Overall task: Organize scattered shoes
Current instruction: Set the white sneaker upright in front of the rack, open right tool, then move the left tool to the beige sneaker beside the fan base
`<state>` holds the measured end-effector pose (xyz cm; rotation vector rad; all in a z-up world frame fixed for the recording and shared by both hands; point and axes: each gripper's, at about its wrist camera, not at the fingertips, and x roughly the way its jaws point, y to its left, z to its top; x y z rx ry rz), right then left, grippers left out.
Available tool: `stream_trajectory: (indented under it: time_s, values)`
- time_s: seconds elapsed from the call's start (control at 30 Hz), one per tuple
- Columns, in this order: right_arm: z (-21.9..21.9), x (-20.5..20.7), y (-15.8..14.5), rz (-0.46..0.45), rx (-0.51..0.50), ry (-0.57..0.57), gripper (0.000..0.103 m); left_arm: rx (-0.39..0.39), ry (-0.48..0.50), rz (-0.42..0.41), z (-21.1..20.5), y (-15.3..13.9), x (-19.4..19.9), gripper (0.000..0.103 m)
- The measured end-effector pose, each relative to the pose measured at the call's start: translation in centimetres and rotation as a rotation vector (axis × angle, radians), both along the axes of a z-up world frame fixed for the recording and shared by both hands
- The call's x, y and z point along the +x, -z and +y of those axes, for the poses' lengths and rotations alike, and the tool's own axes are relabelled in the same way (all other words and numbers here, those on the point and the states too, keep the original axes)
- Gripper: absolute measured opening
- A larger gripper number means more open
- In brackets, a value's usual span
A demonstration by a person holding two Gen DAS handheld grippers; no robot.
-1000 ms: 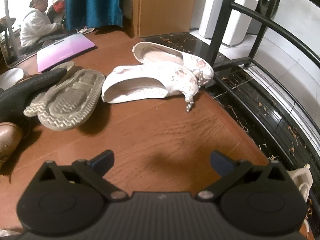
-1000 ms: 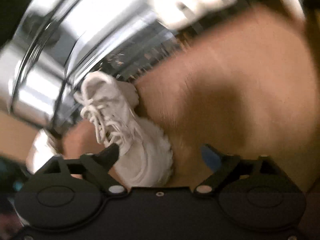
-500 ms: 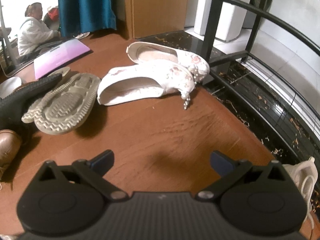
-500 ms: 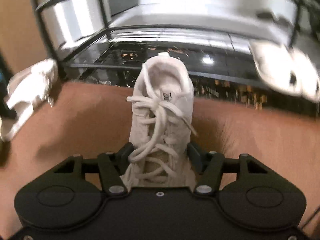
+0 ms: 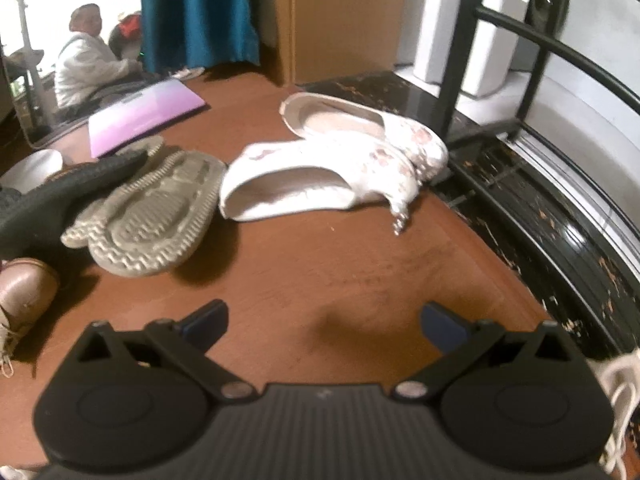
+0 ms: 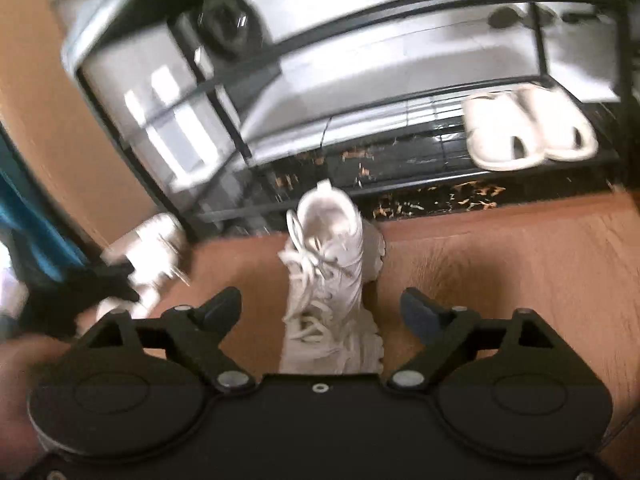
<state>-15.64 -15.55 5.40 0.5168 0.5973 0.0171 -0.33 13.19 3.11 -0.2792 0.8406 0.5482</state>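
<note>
My right gripper (image 6: pixel 322 310) is open, its fingers standing apart on either side of a white lace-up sneaker (image 6: pixel 332 276) without touching it. The sneaker rests on the wooden floor, its heel toward the black shoe rack (image 6: pixel 400 196). My left gripper (image 5: pixel 324 322) is open and empty, low over bare floor. Ahead of it lie two white floral shoes (image 5: pixel 320 184), the nearer one on its side. To their left, two grey slippers (image 5: pixel 156 216) lie sole up. The sneaker's laces (image 5: pixel 620 380) show at the lower right of the left wrist view.
A pair of white slippers (image 6: pixel 528 132) sits on the rack's low shelf. A black shoe (image 5: pixel 48 204) and a brown shoe (image 5: pixel 24 296) lie at the left. A purple flat board (image 5: pixel 144 112) lies further back. A seated person (image 5: pixel 88 64) is far off.
The right gripper was shut on the white sneaker half a second ago; now it is open and the sneaker stands on the floor. The left gripper has barely moved.
</note>
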Motion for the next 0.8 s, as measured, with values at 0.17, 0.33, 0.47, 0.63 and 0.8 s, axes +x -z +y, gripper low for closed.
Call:
stream_trajectory:
  time_s: [0.17,0.33,0.47,0.63,0.8]
  values:
    - [2.2,-1.5,-2.2,-0.103,-0.006,0.011,0.091,-0.007,-0.132,-0.108,2.8,-2.0,-2.1,0.102]
    - [5.0,-2.1,-3.9,-0.179,0.025,-0.076,0.093,-0.006,-0.33,-0.217,8.2,-4.5,-5.5,0.102]
    - [7.3,-2.6,-4.9,-0.24,0.018,-0.145,0.094,-0.039,-0.482,-0.216,14.4,-4.7,-10.0,0.102]
    - [11.3,-1.9,-6.9,-0.292,0.023,-0.242,0.094,-0.031,-0.607,-0.187,22.1,-4.8,-15.2,0.102]
    - [16.8,-2.0,-9.2,-0.359,0.036,-0.377,0.096,0.02,-0.638,-0.208,28.9,-5.9,-19.4,0.102]
